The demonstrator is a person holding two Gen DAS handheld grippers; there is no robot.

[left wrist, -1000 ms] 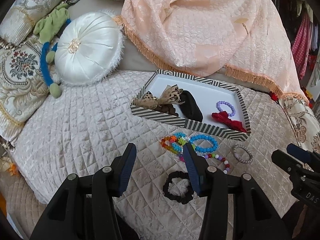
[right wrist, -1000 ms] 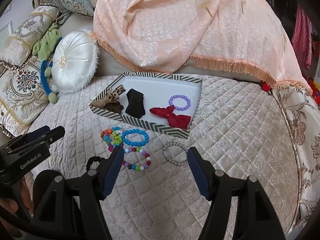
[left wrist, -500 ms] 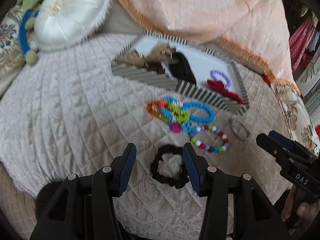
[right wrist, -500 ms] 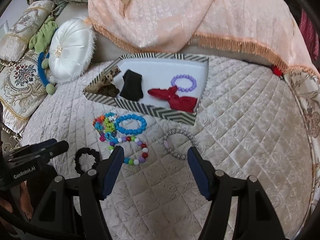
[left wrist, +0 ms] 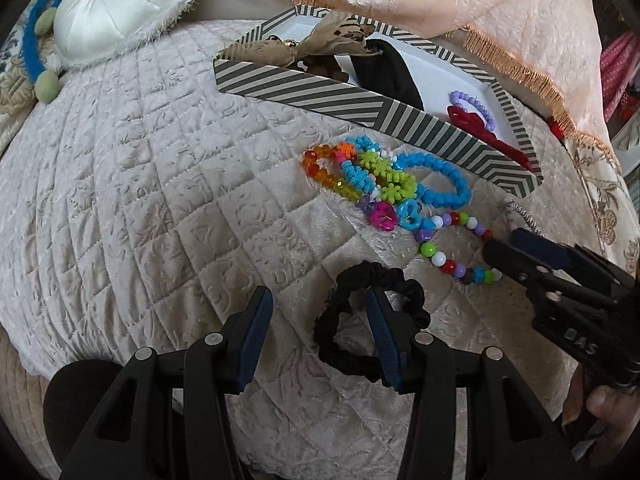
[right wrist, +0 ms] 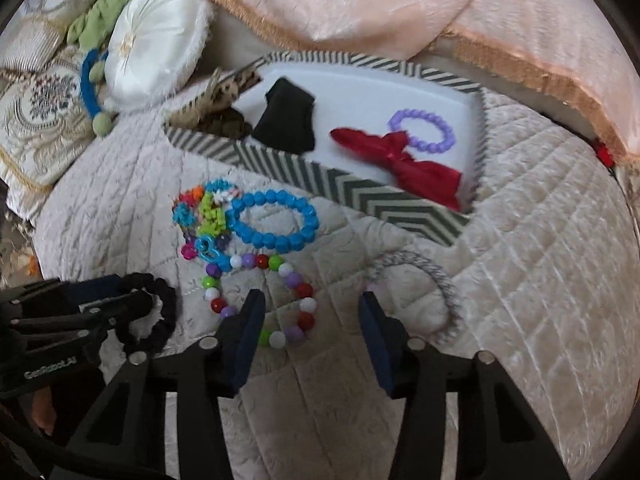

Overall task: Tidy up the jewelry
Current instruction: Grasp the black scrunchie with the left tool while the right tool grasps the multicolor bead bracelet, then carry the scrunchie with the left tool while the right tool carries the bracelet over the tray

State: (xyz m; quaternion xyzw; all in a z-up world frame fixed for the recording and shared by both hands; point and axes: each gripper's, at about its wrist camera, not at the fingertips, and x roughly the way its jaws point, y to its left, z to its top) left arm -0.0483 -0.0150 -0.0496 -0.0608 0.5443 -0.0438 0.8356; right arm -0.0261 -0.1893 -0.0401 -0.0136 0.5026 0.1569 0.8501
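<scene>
A striped tray [left wrist: 352, 100] [right wrist: 384, 196] holds a purple bead bracelet [right wrist: 424, 130], a red bow [right wrist: 400, 164], a black cloth [right wrist: 286, 120] and a leopard bow [left wrist: 332, 38]. On the quilt in front lie a blue bead bracelet [right wrist: 274, 220], a tangle of coloured bracelets [left wrist: 360, 176], a multicolour bead bracelet [right wrist: 260, 296], a silver bracelet [right wrist: 424, 276] and a black scrunchie [left wrist: 372, 320] [right wrist: 160, 316]. My left gripper [left wrist: 320, 316] is open, its right finger inside the scrunchie's ring. My right gripper [right wrist: 312, 320] is open, low over the quilt between the multicolour and silver bracelets.
A round white cushion [left wrist: 124, 4] and patterned pillows [right wrist: 40, 120] lie at the far left. A peach fringed throw [right wrist: 400, 4] hangs behind the tray. The quilt curves down at its edges.
Both grippers have moved forward and down toward the quilt. The left one has come onto the black scrunchie; the right one now reaches the multicolour and silver bracelets.
</scene>
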